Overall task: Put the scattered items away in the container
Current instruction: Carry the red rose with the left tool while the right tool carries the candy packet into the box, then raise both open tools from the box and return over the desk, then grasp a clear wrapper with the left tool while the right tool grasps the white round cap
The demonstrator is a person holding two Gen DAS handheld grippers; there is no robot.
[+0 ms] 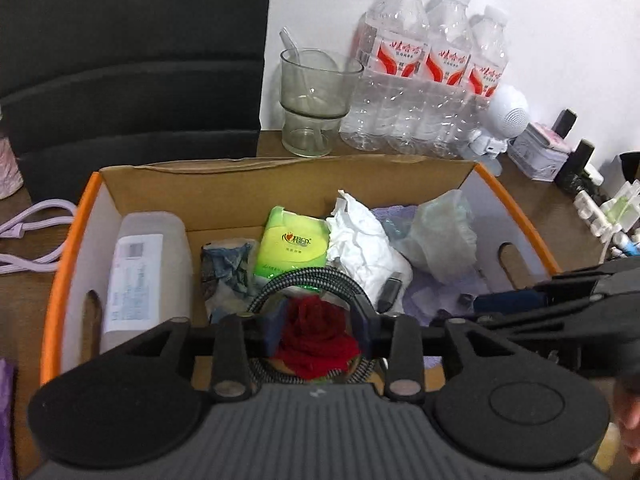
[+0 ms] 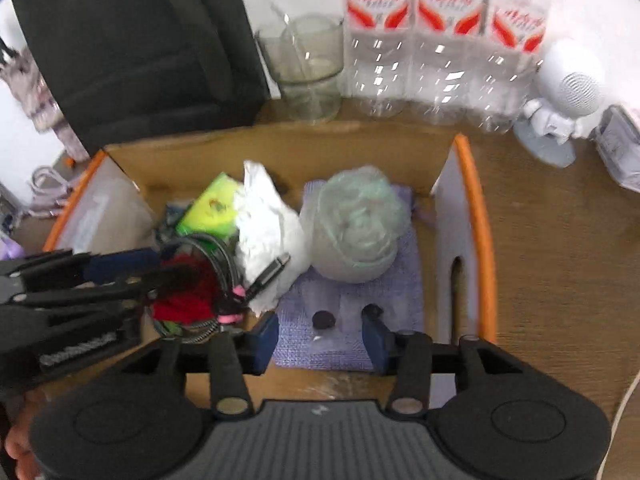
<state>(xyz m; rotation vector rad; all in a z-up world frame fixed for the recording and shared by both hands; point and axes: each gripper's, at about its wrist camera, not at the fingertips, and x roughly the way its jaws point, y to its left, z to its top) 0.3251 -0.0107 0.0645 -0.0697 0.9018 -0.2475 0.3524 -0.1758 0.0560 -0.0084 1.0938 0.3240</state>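
Note:
An orange-rimmed cardboard box (image 1: 168, 184) sits on the wooden table, also in the right wrist view (image 2: 476, 216). It holds a white bottle (image 1: 144, 272), a green tissue pack (image 1: 292, 244), crumpled white paper (image 1: 360, 248), a pale green mesh puff (image 2: 356, 224), a purple cloth (image 2: 352, 344), a braided cable (image 1: 304, 280) and a red rose (image 1: 316, 336). My left gripper (image 1: 318, 330) hangs over the box with the rose between its jaws. My right gripper (image 2: 320, 336) is open and empty over the purple cloth.
Behind the box stand a glass cup (image 1: 316, 100), three water bottles (image 1: 424, 76) and a white round speaker figure (image 1: 504, 120). A purple cable (image 1: 32, 236) lies left of the box. Small jars and bottles (image 1: 592, 192) crowd the right. A black bag (image 1: 132, 60) stands back left.

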